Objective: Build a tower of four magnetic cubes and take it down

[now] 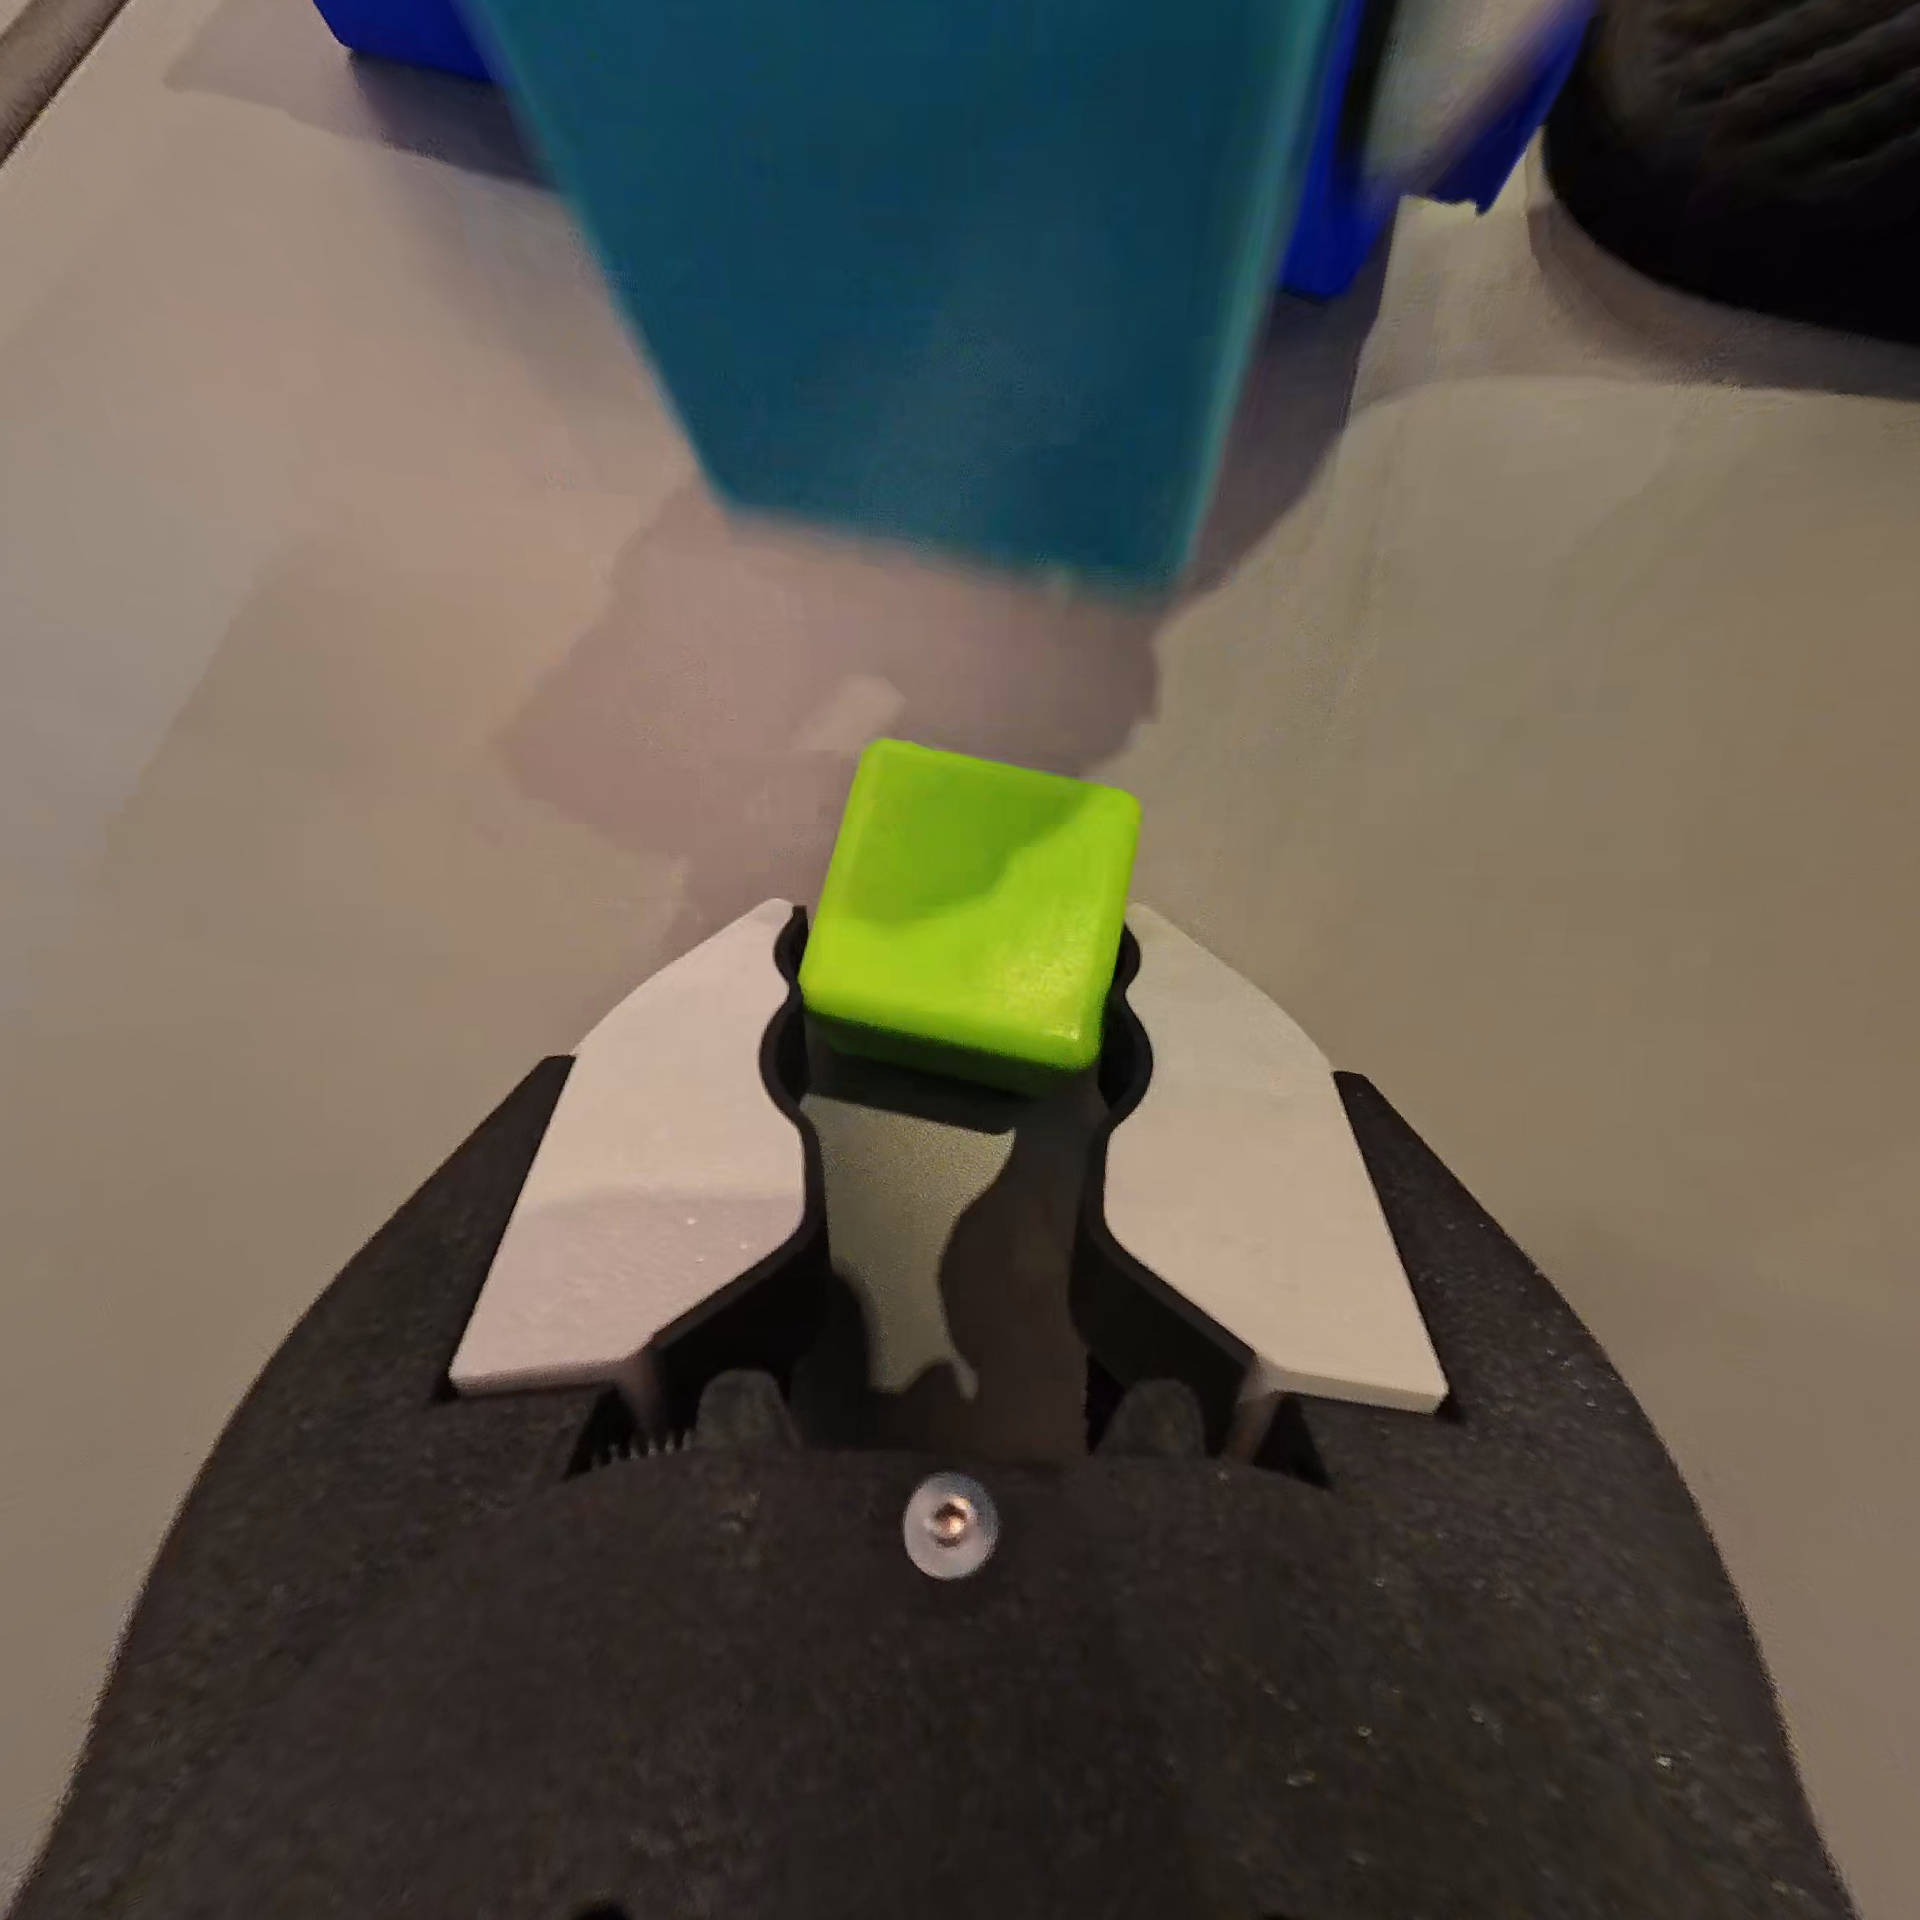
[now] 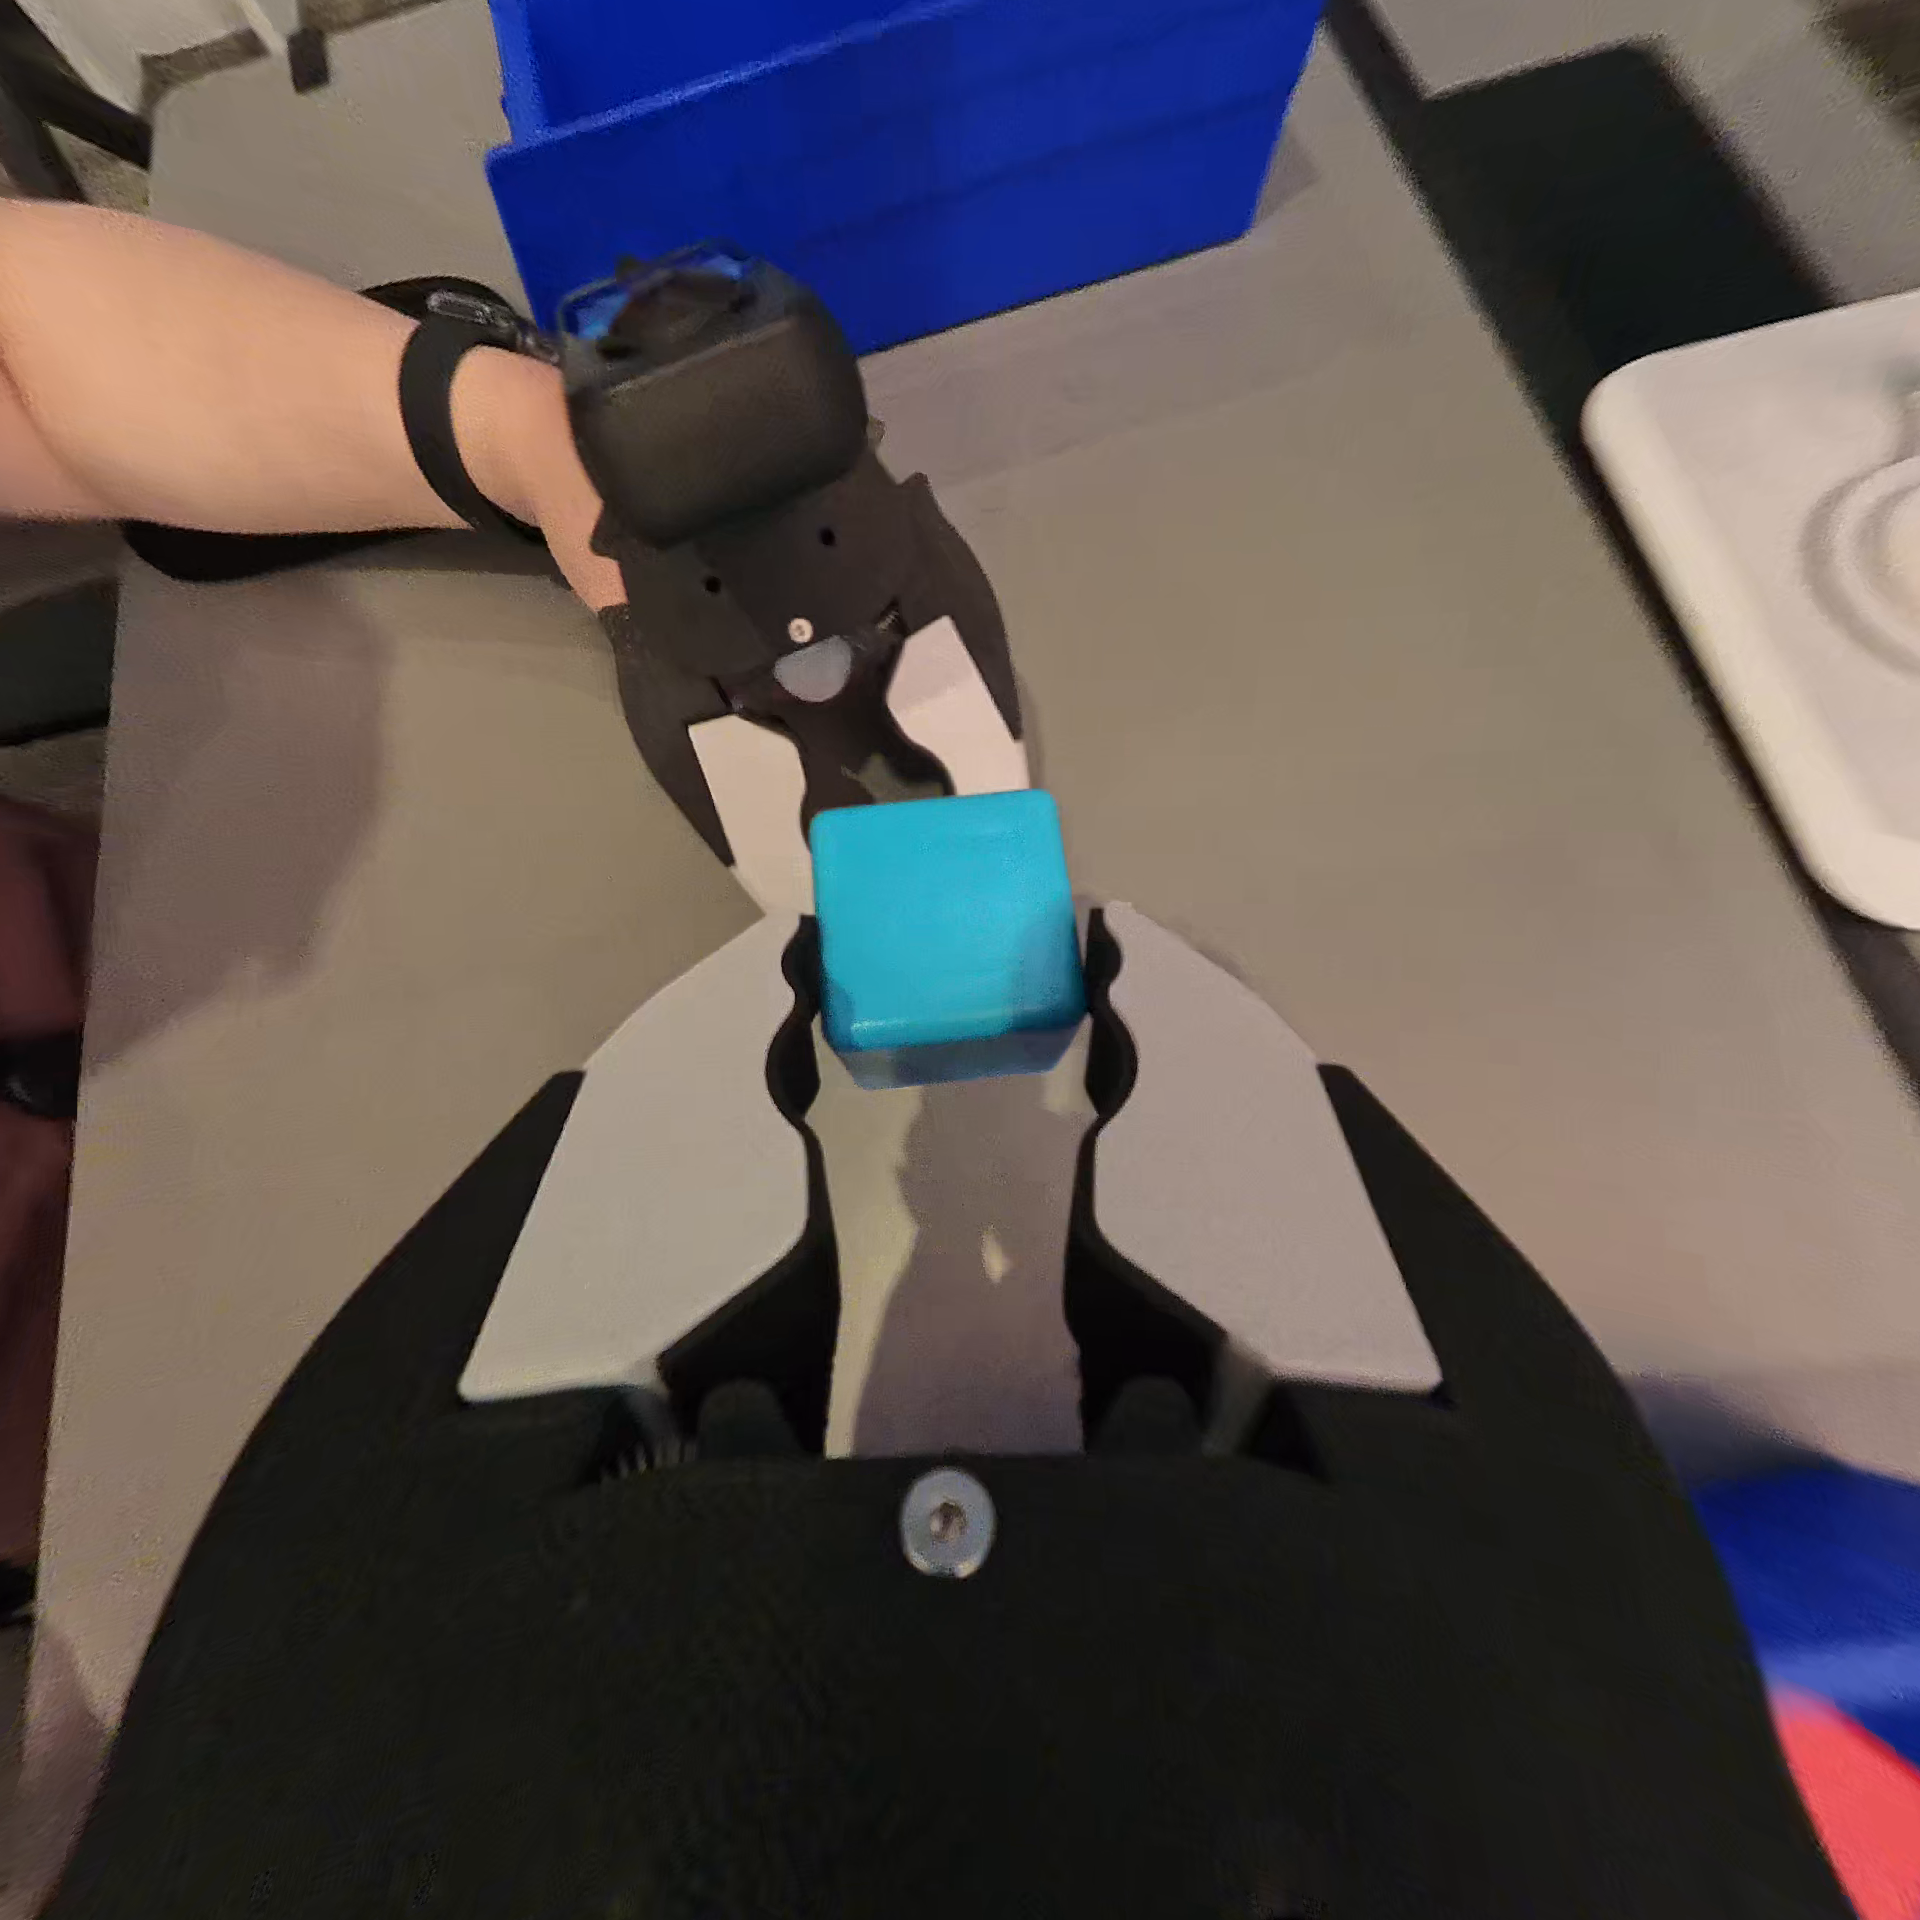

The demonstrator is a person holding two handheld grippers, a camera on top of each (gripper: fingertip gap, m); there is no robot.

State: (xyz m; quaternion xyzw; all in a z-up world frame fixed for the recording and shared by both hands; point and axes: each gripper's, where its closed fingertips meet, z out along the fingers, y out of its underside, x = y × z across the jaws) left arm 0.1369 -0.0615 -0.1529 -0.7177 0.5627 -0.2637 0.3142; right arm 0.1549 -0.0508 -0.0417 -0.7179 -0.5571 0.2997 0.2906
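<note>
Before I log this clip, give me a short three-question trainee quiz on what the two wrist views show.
1. True or false: the left gripper is shut on the green cube.
2. Which cube does the right gripper hold? A) red B) teal cube C) yellow
3. Fill in: behind the grippers, at the far side of the grey table, stands a blue ____.

Key: 1 true; 2 B; 3 bin.
</note>
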